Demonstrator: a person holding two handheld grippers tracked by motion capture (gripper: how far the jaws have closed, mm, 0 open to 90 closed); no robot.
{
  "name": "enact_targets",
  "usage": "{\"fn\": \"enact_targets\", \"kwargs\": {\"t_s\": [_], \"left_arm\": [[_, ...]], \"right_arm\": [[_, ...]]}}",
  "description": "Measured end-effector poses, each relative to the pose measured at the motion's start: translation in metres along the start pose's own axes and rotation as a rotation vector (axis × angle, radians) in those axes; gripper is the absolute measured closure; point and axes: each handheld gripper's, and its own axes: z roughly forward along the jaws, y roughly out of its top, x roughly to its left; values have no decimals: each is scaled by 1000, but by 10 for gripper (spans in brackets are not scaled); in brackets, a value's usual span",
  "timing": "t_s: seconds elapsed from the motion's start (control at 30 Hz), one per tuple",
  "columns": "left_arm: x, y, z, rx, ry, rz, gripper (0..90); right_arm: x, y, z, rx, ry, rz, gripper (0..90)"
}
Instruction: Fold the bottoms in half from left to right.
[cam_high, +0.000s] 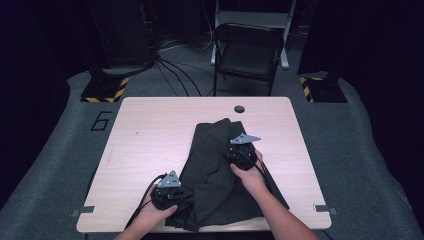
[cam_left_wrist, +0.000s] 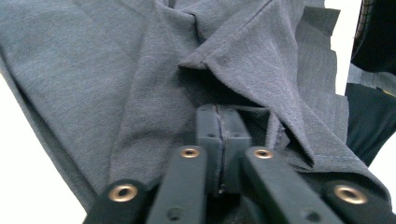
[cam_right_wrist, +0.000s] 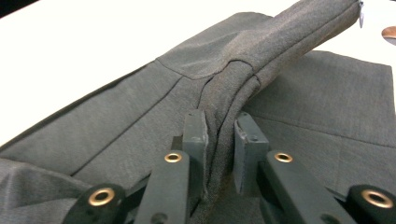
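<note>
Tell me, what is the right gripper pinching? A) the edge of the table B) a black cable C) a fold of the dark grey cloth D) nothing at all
C: in the right gripper view, the right gripper has its pads pressed on a raised fold of the dark grey cloth.

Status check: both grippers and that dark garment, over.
Left gripper shut on dark garment, near edge. Right gripper clamped on a raised fold. Garment half-folded on table. Nothing in the way.
</note>
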Motion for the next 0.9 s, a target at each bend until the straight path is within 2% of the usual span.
{"fn": "enact_targets", "kwargs": {"t_s": [0.27,0.33,0.4,0.43,0.5,0.63,0.73,0.77,0.8,0.83,0.9], "left_arm": [[-3,9,-14,-59,-1,3,897],[-2,13,-23,-106,-11,2,859],[-1,14,-26,-125,-15,-2,839],[0,16,-31,-145,-15,-6,799],[1,15,-32,-151,-11,-22,780],[4,14,-29,-142,4,-27,712],[5,12,-24,-129,3,-28,695],[5,12,-24,-129,3,-28,693],[4,12,-22,-123,2,-31,693],[4,11,-19,-112,-2,-29,689],[4,11,-17,-110,2,-23,683]], "right_arm": [[2,20,-15,-55,20,-17,792],[2,34,-24,-75,26,-27,794],[1,37,-27,-76,25,-27,795],[-4,45,-33,-85,19,-23,795],[-11,50,-37,-86,8,-15,796],[-31,51,-36,-45,-19,16,796],[-47,42,-29,8,-59,14,796],[-47,42,-29,8,-59,14,796],[-52,37,-26,25,-73,24,797],[-63,25,-19,62,-101,42,797],[-67,20,-16,71,-109,49,797]]}}
